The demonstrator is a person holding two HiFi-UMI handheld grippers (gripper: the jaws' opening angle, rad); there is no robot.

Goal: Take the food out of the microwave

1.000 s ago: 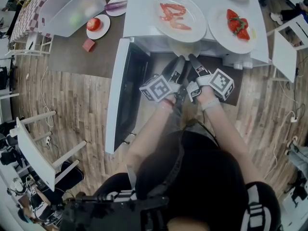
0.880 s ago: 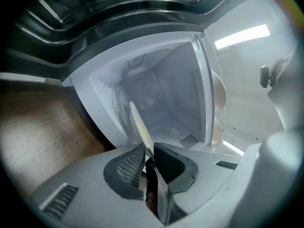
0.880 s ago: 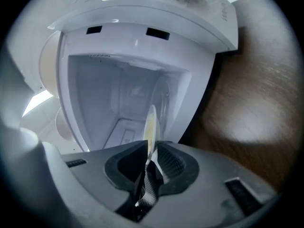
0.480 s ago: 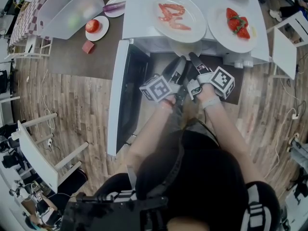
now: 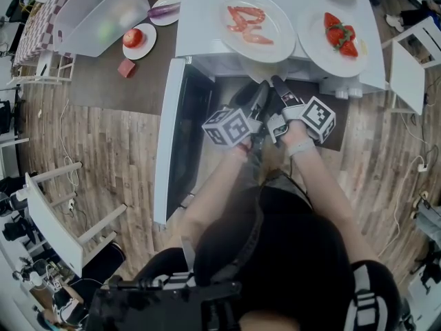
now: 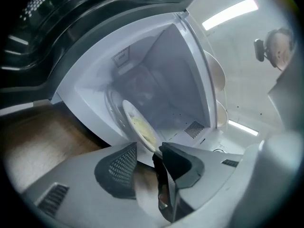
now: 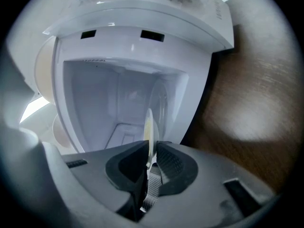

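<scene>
A white microwave (image 5: 207, 19) stands with its door (image 5: 172, 136) swung open to the left. Inside lies a white plate of pale yellow food (image 6: 140, 127), and its front rim shows at the opening (image 5: 265, 71). Both grippers reach into the opening side by side. My left gripper (image 6: 148, 148) has its jaws opening; the plate's rim sits in the gap and the pads are off it. My right gripper (image 7: 152, 148) has its jaws closing, with both pads against the plate's thin rim (image 7: 150, 127). In the head view the left gripper (image 5: 258, 92) and the right gripper (image 5: 275, 83) nearly touch.
On top of the microwave sit a plate of red strips (image 5: 249, 23) and a plate of strawberries (image 5: 339, 36). A clear tub (image 5: 96, 12), a tomato on a small plate (image 5: 134, 38) and a red block (image 5: 125, 67) lie on the brown surface at the left.
The left gripper's marker cube has rolled slightly. Both hands have stayed at the microwave's opening.
</scene>
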